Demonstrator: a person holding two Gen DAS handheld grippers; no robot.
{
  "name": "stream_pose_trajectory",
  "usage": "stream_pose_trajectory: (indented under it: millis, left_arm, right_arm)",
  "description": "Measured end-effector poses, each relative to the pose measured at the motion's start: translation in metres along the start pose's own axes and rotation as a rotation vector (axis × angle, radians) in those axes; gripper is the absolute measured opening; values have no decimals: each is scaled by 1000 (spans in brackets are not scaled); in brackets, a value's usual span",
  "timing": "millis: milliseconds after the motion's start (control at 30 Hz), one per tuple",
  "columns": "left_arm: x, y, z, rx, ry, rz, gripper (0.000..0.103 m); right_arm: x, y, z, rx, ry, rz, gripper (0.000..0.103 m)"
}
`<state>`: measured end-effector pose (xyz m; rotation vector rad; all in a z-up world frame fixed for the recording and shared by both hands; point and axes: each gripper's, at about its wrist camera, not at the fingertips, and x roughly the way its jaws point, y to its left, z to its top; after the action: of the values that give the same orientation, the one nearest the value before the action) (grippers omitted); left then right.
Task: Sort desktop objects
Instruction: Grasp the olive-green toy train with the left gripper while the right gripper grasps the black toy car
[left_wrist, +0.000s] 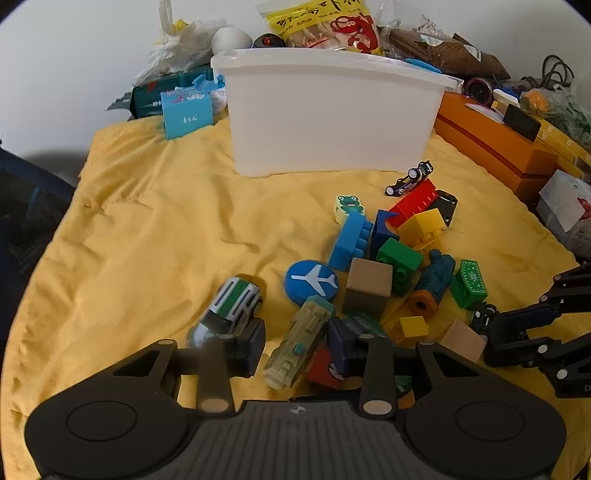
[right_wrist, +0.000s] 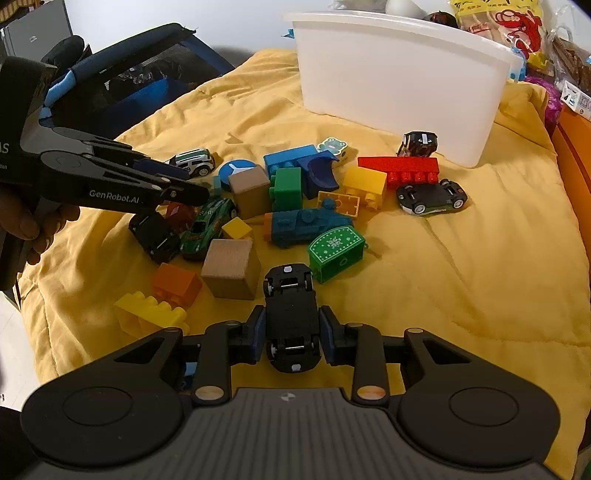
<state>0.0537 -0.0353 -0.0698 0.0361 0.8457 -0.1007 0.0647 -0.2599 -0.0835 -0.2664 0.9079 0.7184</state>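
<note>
The right gripper clamps an upturned black toy car; the left gripper stands open over a pale train (untouched). Next, probably carry the car to the white bin, upper right.

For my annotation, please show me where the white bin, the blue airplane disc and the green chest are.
white bin (left_wrist: 332, 122): left wrist view, on its front wall.
blue airplane disc (left_wrist: 311, 281): left wrist view, on the white plane symbol.
green chest (right_wrist: 334, 245): right wrist view, on its patterned lid.

An orange box and snack bag sit behind.
</note>
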Motion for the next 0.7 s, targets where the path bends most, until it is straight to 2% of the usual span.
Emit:
stream_pose_trajectory:
  millis: [67,233,333,400,467,700]
  left_arm:
    - [-3,3,-2,13,-4,3,42]
    - [4,2,-4,53,31,-64,42]
    - [13,5,-2,15,51,-71,40]
    - [14,6,-1,12,46,-71,32]
    - [11,8,-2,14,41,-80,28]
    - [-15,20,-8,-26,2,-74,28]
  right_arm:
    - [-1,1,0,-5,-1,-8,34]
    - [0,1,0,10,3,-13,34]
    - [0,2,1,17,5,-23,34]
    - [-1,4,3,16,5,-25,34]
    - [-1,5,4,14,4,-23,33]
    - [-14,5,7,50,-51,-19,33]
